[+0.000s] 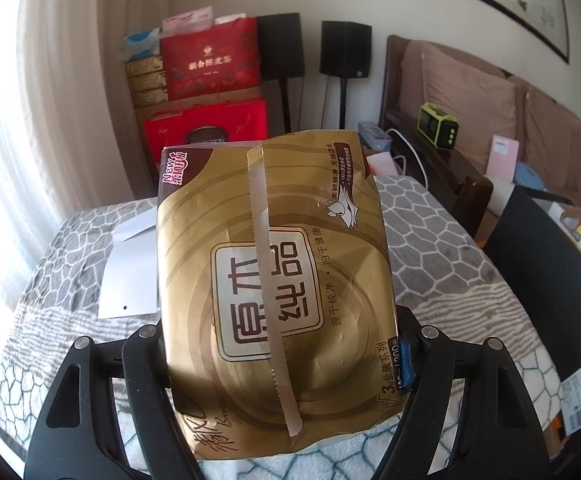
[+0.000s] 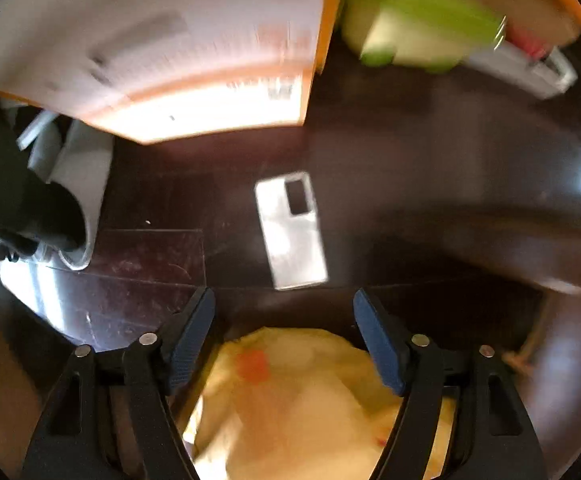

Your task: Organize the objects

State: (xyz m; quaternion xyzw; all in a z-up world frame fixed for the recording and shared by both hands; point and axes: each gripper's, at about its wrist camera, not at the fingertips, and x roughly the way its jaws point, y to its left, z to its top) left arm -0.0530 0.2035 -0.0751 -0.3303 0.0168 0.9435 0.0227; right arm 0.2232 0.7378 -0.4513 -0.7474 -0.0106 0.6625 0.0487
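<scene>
Left gripper [image 1: 282,360]: clamped on gold tissue pack [image 1: 274,272], frame centre, above patterned bed [image 1: 450,240]
Right gripper [image 2: 284,344]: released, nothing between pads, over yellow bag [image 2: 302,400], lower centre
Phone [image 2: 292,230]: centre, on dark floor
Progress: early; pack unplaced, phone and bag unsorted

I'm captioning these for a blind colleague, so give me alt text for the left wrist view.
A gold tissue pack with a torn opening strip is clamped between the left gripper's black fingers, above a table under a grey stone-pattern cloth. White paper lies on the cloth; behind stand red gift boxes, two black speakers and a brown sofa.
</scene>
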